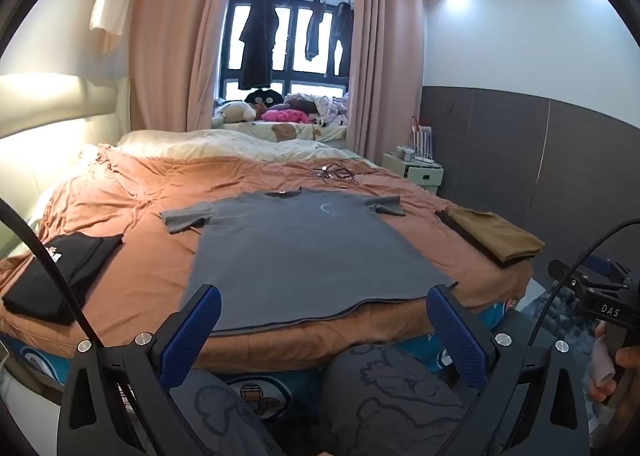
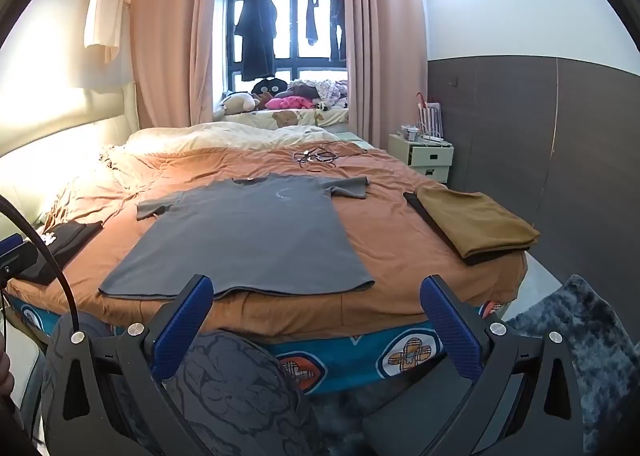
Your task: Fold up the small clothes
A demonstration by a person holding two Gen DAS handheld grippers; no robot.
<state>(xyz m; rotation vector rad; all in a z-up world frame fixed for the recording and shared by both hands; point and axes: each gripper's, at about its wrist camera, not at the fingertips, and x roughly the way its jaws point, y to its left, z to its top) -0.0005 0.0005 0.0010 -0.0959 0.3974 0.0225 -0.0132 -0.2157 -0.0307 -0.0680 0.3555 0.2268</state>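
A grey T-shirt [image 1: 296,248] [image 2: 244,236] lies spread flat on the orange bedspread [image 1: 132,276] [image 2: 384,232], collar away from me, both sleeves out, hem near the front edge of the bed. My left gripper [image 1: 324,308] hangs open just short of the hem, nothing between its blue pads. Held the same way, my right gripper [image 2: 316,296] is open and empty, off the shirt's right hem corner. The right gripper's body shows at the right edge of the left wrist view, held by a hand [image 1: 612,372].
A folded black garment [image 1: 56,280] [image 2: 60,244] lies at the bed's left edge. A folded brown garment on a black one [image 1: 496,236] [image 2: 476,223] sits at the right edge. Cables [image 1: 336,171] [image 2: 316,155] lie further back. My knees [image 1: 384,388] are below; a nightstand [image 2: 424,153] and shaggy rug [image 2: 580,336] are right.
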